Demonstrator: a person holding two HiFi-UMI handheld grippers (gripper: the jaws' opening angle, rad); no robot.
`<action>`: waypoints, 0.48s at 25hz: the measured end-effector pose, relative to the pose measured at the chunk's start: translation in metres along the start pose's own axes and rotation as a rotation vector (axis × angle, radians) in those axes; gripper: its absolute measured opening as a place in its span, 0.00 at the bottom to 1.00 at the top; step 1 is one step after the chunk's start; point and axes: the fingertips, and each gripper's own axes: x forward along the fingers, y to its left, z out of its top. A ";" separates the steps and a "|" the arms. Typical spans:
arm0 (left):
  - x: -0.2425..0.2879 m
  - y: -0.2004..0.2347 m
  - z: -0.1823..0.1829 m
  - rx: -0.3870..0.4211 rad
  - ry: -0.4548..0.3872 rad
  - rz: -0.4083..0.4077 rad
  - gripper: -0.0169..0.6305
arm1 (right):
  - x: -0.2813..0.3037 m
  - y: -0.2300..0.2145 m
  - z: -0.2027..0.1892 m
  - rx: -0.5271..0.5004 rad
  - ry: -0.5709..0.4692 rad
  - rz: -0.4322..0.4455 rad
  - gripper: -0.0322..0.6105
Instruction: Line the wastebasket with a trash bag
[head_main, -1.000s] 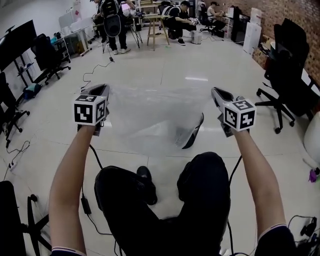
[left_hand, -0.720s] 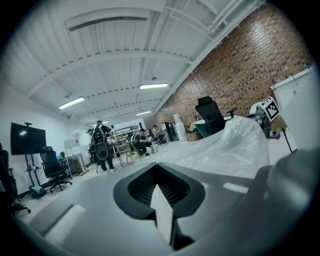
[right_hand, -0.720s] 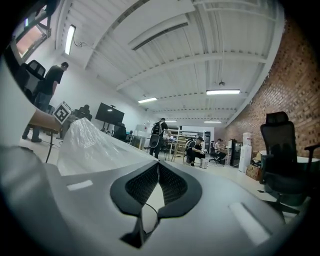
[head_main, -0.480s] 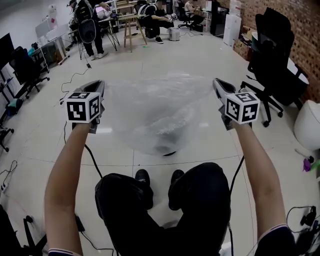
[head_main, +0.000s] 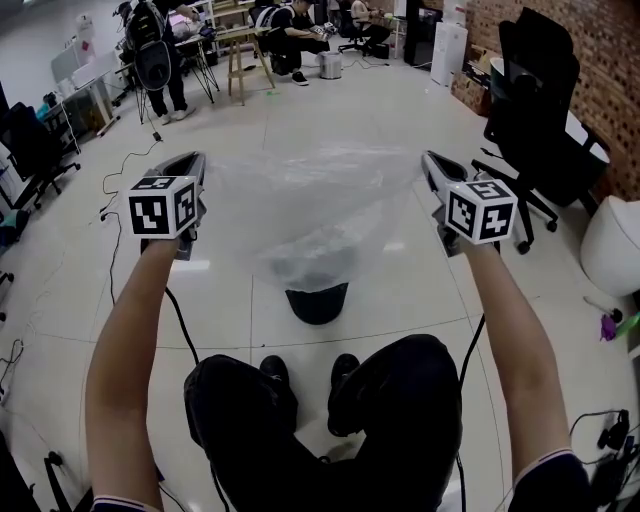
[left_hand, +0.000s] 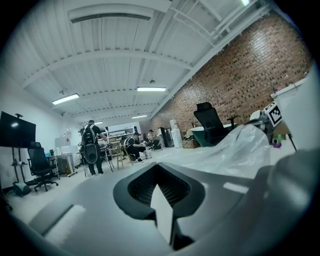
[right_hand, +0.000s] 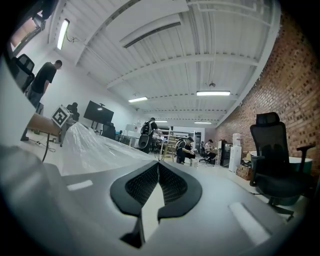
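Observation:
A clear plastic trash bag (head_main: 312, 210) hangs stretched between my two grippers at chest height. My left gripper (head_main: 192, 163) is shut on its left edge and my right gripper (head_main: 432, 162) is shut on its right edge. A small black wastebasket (head_main: 316, 300) stands on the floor just below the bag's sagging bottom, in front of my feet. In the left gripper view the bag (left_hand: 240, 150) runs off to the right from the closed jaws. Seen from the right gripper view, the bag (right_hand: 95, 145) runs off to the left.
Black office chairs (head_main: 540, 110) stand along the brick wall on the right, with a white bin (head_main: 612, 245) nearer. Cables (head_main: 125, 185) trail over the floor on the left. People and a wooden stool (head_main: 240, 60) are far back. Pale tiled floor surrounds the wastebasket.
Both grippers have carried the stretched bag across the floor. The black wastebasket, earlier seen dimly through the bag, now shows plainly under the bag's bottom.

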 end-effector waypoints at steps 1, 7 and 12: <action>0.006 -0.001 -0.001 -0.004 0.000 -0.002 0.05 | 0.003 -0.004 -0.002 0.000 0.004 -0.002 0.05; 0.043 -0.005 -0.024 -0.021 0.034 -0.020 0.05 | 0.026 -0.022 -0.025 0.012 0.037 -0.007 0.05; 0.072 -0.010 -0.056 -0.033 0.094 -0.041 0.05 | 0.046 -0.028 -0.056 0.032 0.085 -0.003 0.05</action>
